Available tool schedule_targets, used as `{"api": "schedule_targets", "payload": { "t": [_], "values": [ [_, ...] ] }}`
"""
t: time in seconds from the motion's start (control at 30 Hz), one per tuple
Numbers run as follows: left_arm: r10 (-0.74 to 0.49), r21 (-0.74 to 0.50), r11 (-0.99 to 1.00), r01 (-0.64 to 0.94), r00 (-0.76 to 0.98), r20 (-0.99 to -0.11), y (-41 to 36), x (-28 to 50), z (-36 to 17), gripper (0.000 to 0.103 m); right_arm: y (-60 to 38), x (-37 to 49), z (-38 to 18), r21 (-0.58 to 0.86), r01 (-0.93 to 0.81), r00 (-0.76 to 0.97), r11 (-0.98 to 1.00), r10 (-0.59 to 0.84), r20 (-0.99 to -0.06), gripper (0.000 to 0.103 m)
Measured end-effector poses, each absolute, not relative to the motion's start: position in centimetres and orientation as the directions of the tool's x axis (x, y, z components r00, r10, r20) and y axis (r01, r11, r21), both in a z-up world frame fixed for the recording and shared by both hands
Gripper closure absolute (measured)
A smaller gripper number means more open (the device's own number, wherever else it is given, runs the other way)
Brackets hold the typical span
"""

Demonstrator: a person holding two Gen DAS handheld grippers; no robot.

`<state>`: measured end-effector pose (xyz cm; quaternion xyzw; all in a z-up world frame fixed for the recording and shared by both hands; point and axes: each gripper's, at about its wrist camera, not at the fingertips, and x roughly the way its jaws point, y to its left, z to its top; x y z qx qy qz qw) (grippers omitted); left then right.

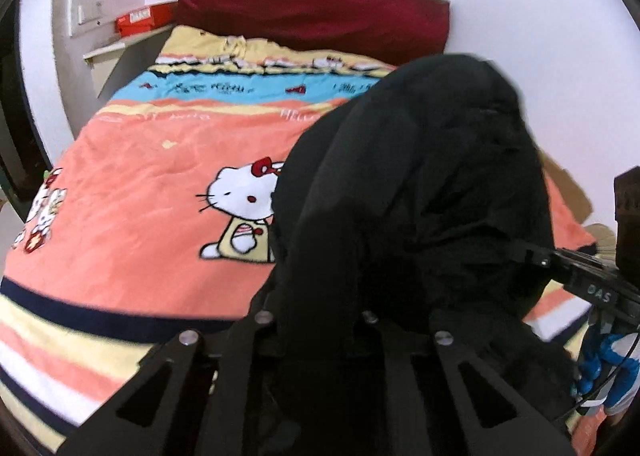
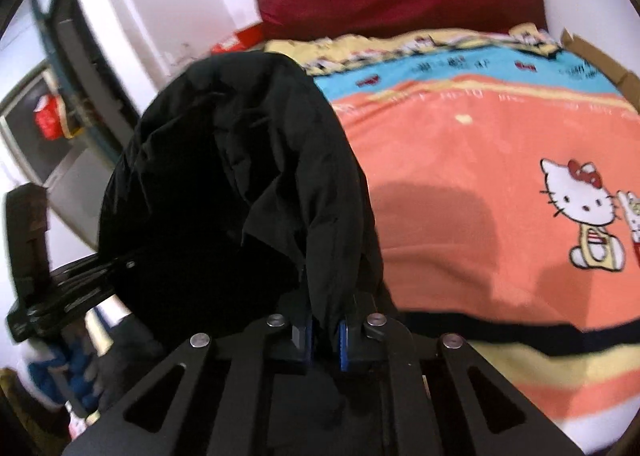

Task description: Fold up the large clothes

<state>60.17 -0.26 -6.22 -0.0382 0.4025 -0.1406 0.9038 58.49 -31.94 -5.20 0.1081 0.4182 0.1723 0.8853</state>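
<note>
A large black padded jacket (image 1: 420, 184) hangs in the air between both grippers, above the near edge of the bed. In the left wrist view it covers my left gripper (image 1: 320, 320); the fingers are hidden under the cloth, which bunches between them. In the right wrist view the jacket (image 2: 240, 176) rises from my right gripper (image 2: 323, 336), whose blue-padded fingers (image 2: 343, 344) are shut on a fold of it. The other gripper shows at the right edge of the left wrist view (image 1: 592, 280) and at the left edge of the right wrist view (image 2: 64, 288).
The bed carries an orange cartoon-cat blanket (image 1: 152, 184) with blue and yellow stripes, also in the right wrist view (image 2: 480, 196). A dark red pillow (image 1: 312, 4) leans on the white wall. A red box (image 1: 144, 18) sits on a shelf at the left. Cardboard (image 2: 600, 60) lies at the bed's right side.
</note>
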Motion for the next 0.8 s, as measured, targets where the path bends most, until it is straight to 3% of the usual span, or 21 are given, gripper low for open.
{"api": "schedule_targets", "payload": {
  "t": [0.23,0.53,0.8],
  "values": [
    [-0.34,-0.221,0.94,0.26,0.66,-0.67,2.9,48.3,-3.0,0.094,-32.5,45.2,0.1,0.327,-0.266,0.678,0.907,0.417,-0.605,0.094],
    [-0.299,-0.166,0.952,0.255,0.681,-0.669,3.7,37.9,-5.7,0.094,-32.1,34.4,-2.1,0.285,-0.212,0.665,0.935,0.352,-0.659,0.093],
    [-0.264,-0.05,0.949,0.311,0.699,-0.664,2.7,34.0,-9.7,0.093,-31.9,29.4,-5.5,0.18,-0.234,0.652,0.955,0.292,-0.699,0.093]
  ]
}}
